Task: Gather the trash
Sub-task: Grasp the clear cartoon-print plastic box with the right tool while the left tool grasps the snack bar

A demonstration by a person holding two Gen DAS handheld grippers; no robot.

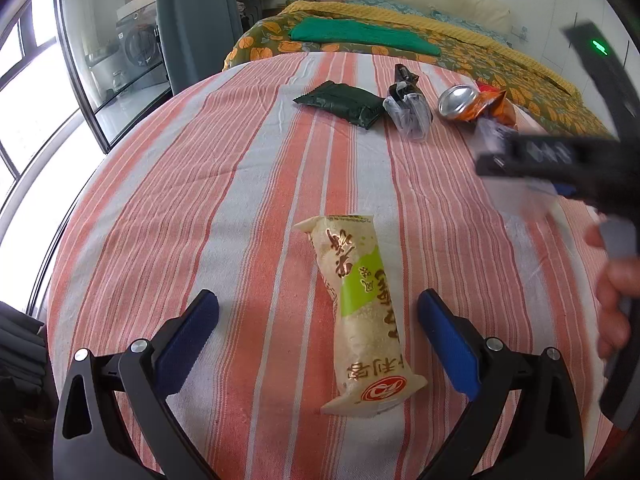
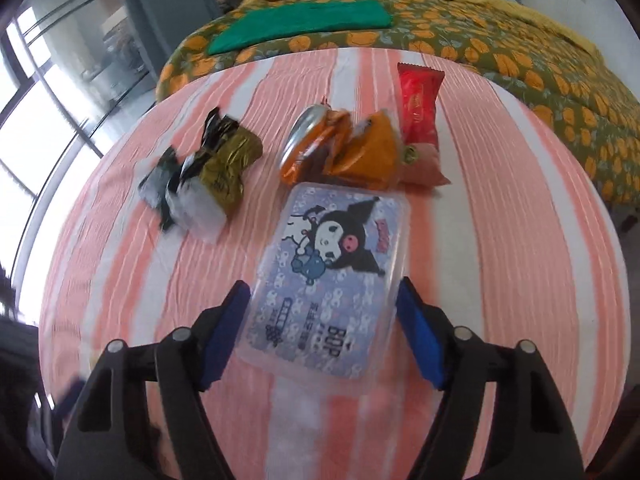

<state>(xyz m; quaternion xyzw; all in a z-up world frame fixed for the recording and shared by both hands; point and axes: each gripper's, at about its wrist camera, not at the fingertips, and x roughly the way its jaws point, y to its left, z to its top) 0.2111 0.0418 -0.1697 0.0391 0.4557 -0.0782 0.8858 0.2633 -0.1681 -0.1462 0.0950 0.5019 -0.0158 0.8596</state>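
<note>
My left gripper (image 1: 318,304) hangs open over a beige and green snack wrapper (image 1: 360,312), which lies flat on the striped cloth (image 1: 200,200) nearer the right finger. My right gripper (image 2: 322,290) stands open astride a purple tissue pack (image 2: 332,264) with a cartoon print. The pack's near end lies between the blue pads (image 2: 224,332) and does not look squeezed. Beyond the pack lie a crushed orange can (image 2: 308,140), an orange wrapper (image 2: 368,148), a red wrapper (image 2: 420,100) and a gold and black wrapper (image 2: 224,160).
A dark green packet (image 1: 340,104) and a black and clear wrapper (image 1: 408,108) lie farther back. A flowered blanket with a folded green cloth (image 1: 360,34) covers the bed beyond. Windows run along the left. A person's hand (image 1: 616,300) shows at the right edge.
</note>
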